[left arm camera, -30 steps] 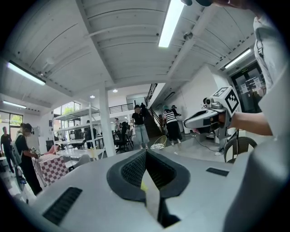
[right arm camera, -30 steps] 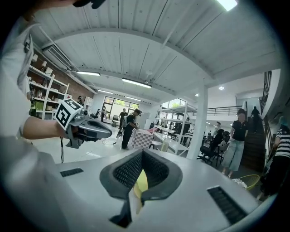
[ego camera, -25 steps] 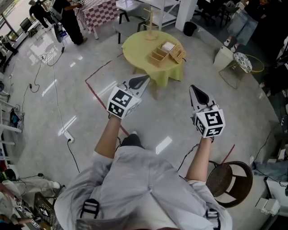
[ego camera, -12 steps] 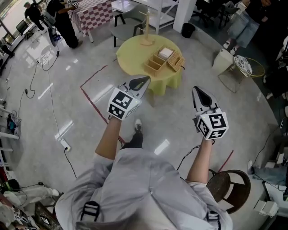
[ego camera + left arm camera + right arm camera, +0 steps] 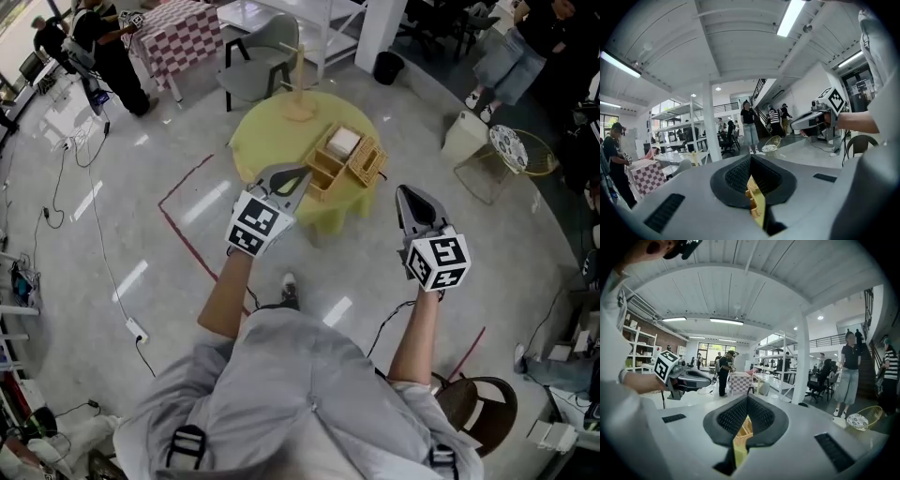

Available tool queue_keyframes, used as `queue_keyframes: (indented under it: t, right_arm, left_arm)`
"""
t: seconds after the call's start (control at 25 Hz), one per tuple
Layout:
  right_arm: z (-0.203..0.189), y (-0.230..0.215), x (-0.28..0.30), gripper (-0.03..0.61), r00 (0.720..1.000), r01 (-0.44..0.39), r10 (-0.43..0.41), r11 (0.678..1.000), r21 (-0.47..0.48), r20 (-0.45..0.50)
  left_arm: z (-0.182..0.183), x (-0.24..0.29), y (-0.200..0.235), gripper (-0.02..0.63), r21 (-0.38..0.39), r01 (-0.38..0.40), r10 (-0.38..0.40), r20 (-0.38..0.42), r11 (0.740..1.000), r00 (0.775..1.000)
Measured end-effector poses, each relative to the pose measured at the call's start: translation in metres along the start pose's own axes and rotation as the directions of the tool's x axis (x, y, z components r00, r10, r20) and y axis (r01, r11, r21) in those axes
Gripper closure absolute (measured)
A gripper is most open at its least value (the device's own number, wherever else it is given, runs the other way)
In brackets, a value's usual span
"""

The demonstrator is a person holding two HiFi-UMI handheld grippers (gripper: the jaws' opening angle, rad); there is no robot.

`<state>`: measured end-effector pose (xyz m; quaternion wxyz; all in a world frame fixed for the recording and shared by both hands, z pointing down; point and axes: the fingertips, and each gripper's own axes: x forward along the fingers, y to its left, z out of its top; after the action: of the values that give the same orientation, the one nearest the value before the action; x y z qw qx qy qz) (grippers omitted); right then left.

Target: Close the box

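Box (image 5: 345,157), apparently open, on table (image 5: 266,131)

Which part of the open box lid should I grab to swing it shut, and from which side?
Probably the free long edge of the slatted lid, approached from the right of the box. It lies swung open that way, edge exposed, nearest the right gripper, whose jaws are shut.

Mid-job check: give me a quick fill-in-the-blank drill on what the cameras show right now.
1. The wooden box sits on a round ___ table.
2. The box's lid is ___.
3. The left gripper and the right gripper both have their jaws ___, holding nothing.

Missing words: yellow; open; shut.
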<state>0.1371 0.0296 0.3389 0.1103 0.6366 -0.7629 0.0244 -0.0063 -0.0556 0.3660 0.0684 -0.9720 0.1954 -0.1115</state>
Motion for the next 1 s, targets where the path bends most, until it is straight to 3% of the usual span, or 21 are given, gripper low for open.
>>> queue_keyframes:
  t: [0.32,0.56,0.72,1.0]
  right_arm:
    - [-0.027,-0.044,0.081,0.558,0.996,0.064,-0.062,0.998,0.023,-0.064]
    - [-0.059,-0.067,0.111,0.557,0.985,0.111,-0.106,0.993,0.03,-0.138]
    - [-0.085,-0.087,0.126,0.554,0.976,0.112,-0.102,0.993,0.041,-0.194]
    - [-0.156,-0.118,0.159,0.474,0.94,0.037,-0.016,0.998,0.055,-0.34]
  left_arm:
    - [-0.024,0.06,0.064,0.586,-0.02,0.009,-0.01,-0.035,1.0,0.999]
    - [-0.051,0.088,0.078,0.586,-0.054,0.043,-0.046,-0.071,0.998,0.996]
    - [-0.066,0.109,0.084,0.586,-0.087,0.048,-0.057,-0.102,0.995,0.993]
    - [-0.101,0.15,0.082,0.586,-0.138,0.03,-0.057,-0.196,0.99,0.979]
